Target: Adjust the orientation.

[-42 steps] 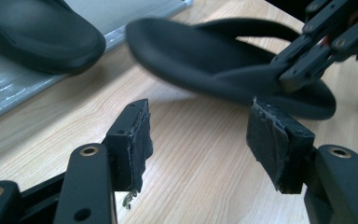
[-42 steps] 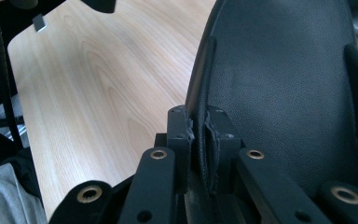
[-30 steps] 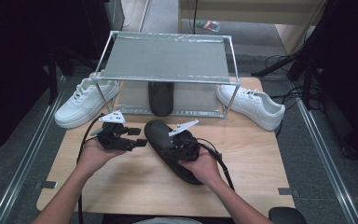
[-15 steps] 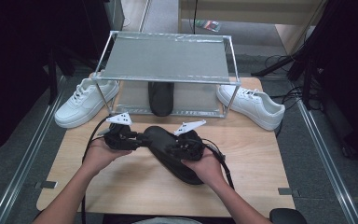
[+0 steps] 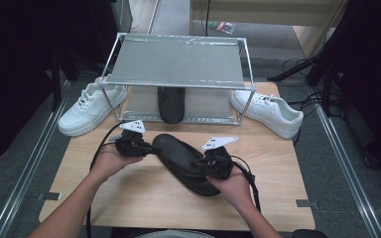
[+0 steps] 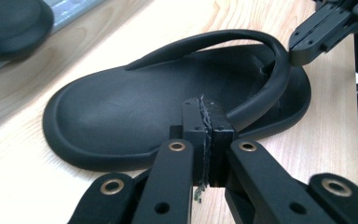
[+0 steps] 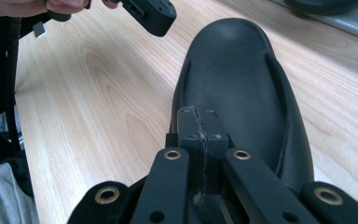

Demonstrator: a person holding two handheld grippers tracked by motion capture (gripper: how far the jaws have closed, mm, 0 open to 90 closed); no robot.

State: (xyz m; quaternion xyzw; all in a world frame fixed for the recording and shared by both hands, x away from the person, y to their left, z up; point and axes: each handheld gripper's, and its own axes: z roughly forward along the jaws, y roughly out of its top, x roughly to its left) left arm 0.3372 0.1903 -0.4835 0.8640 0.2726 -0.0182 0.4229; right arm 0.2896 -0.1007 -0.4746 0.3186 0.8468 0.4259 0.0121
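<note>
High view sat above the person's edge of the table [image 5: 278, 208], faced forward and down, far enough to take in the whole tabletop and the wire rack [image 5: 178, 64] beyond.

Left gripper view rode just behind the left gripper [image 6: 204, 140], looked along its jaws, very near; black sandal [image 6: 168, 112] lay right ahead of them, right gripper [image 6: 326, 32] beyond.

Right gripper view rode behind the right gripper [image 7: 200, 140], equally near, same sandal past its jaws, left gripper [image 7: 151, 14] ahead-left.

All three shared sandal and surrounding wood.

Both grippers (left [image 5: 151, 147], right [image 5: 198, 163]) apparently shut.
</note>
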